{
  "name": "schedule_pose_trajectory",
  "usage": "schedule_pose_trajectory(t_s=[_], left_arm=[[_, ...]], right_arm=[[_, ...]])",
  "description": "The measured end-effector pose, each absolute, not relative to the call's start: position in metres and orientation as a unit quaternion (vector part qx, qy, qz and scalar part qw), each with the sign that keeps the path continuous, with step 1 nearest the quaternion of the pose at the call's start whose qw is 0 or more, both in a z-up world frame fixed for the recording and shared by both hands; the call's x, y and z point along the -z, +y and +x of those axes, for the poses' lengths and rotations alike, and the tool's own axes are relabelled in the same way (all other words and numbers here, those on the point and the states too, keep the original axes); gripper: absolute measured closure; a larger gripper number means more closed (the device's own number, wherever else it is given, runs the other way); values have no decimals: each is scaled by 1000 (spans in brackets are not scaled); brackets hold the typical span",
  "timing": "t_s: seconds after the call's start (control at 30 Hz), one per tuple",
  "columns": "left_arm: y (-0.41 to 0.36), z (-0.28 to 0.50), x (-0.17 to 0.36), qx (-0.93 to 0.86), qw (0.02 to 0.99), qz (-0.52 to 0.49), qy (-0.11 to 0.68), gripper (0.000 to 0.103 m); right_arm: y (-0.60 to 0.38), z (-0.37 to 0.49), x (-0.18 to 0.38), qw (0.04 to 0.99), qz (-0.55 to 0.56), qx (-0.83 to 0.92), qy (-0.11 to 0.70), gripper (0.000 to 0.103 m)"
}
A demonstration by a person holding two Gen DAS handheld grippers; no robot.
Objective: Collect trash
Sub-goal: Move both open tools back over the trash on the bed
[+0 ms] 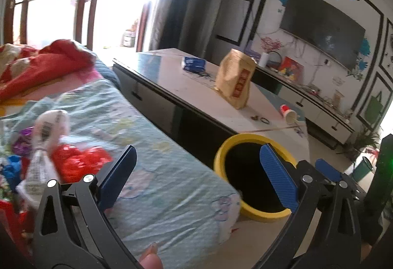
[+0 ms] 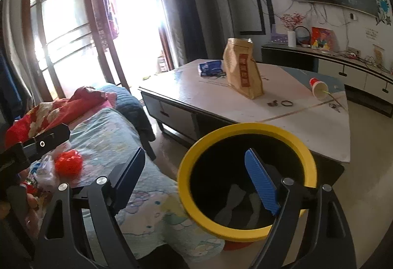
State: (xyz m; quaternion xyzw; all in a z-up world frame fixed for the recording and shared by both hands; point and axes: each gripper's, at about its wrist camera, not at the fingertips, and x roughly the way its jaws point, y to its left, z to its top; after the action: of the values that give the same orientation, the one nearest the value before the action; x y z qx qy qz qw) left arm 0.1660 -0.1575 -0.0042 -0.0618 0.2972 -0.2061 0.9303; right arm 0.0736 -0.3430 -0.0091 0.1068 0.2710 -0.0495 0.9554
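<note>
A yellow-rimmed trash bin stands on the floor between the bed and the coffee table. My left gripper is open and empty over the bed's edge, left of the bin. My right gripper is open and empty just above the bin's near rim. A pile of wrappers lies on the bed: a crumpled red one, a white plastic one, purple and blue bits. On the table lie a tipped paper cup, a tan paper bag and a blue packet.
The bed with a light blue patterned cover fills the left. The low coffee table stands beyond the bin. A TV cabinet runs along the right wall. A red blanket is at the bed's far end. A fingertip shows at the bottom.
</note>
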Motion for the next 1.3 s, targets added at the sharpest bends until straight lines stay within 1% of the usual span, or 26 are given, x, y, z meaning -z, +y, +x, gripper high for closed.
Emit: schedule_pose_trajectory(t_s=[1.0, 1.3], left_arm=[[-40, 129, -10, 81, 962, -95, 243, 11], [-5, 122, -9, 43, 963, -111, 241, 11]], right_arm=[[-222, 73, -3, 956, 30, -94, 277, 22], [-176, 74, -2, 947, 9, -147, 285, 22]])
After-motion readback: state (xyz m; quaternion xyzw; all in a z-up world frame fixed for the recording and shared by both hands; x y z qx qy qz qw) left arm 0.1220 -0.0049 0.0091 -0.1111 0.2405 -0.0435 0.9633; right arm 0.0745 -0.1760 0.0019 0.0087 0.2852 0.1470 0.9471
